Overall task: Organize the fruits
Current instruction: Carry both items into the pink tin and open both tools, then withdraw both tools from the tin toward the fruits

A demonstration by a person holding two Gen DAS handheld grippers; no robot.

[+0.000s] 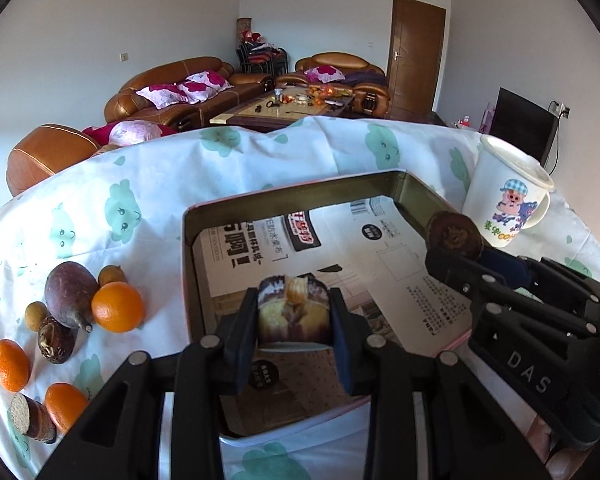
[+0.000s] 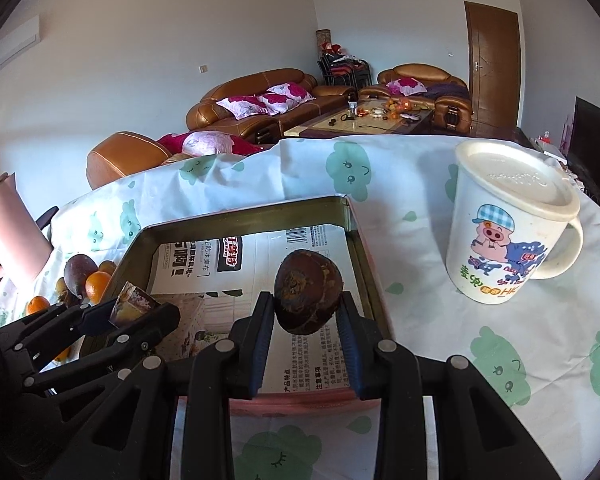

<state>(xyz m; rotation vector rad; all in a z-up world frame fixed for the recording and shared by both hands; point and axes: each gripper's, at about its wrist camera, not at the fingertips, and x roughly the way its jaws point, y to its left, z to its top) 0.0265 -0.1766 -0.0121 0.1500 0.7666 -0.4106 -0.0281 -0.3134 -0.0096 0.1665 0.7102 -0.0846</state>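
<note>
Your left tool (image 1: 294,322) was clamped on a cut fruit piece (image 1: 293,308), purple-skinned with yellow flesh, its pads pressing both sides. You held it over the tray (image 1: 416,192), near the tray's front half, clear of the printed paper (image 1: 380,240) that lined the bottom. Your right tool (image 2: 306,320) was clamped on a brown chestnut-like fruit (image 2: 308,292), round and dark with a rough patch facing the camera. It too hung above the tray, toward the right wall. From the left wrist view the right tool (image 1: 456,252) came in from the right with that brown fruit (image 1: 454,234) at its tip; from the right wrist view the left tool (image 2: 136,308) came in from the left with its cut piece (image 2: 134,304).

Left of the tray, on the cloth (image 1: 148,184) with green cloud prints, lay the other fruit: a purple passion fruit (image 1: 70,294) touching an orange (image 1: 118,307), a second brown chestnut-like fruit (image 1: 54,340) just below them, two small tan fruits (image 1: 35,316) beside those, two more oranges (image 1: 10,364) nearer the front, and a short cane piece (image 1: 32,422) with a pale cut end.

Right of the tray stood a lidded white mug (image 2: 512,228) with a cartoon pig on it, apart from the tray. Beyond the bench were brown sofas (image 2: 260,100) and a door (image 2: 492,64).
</note>
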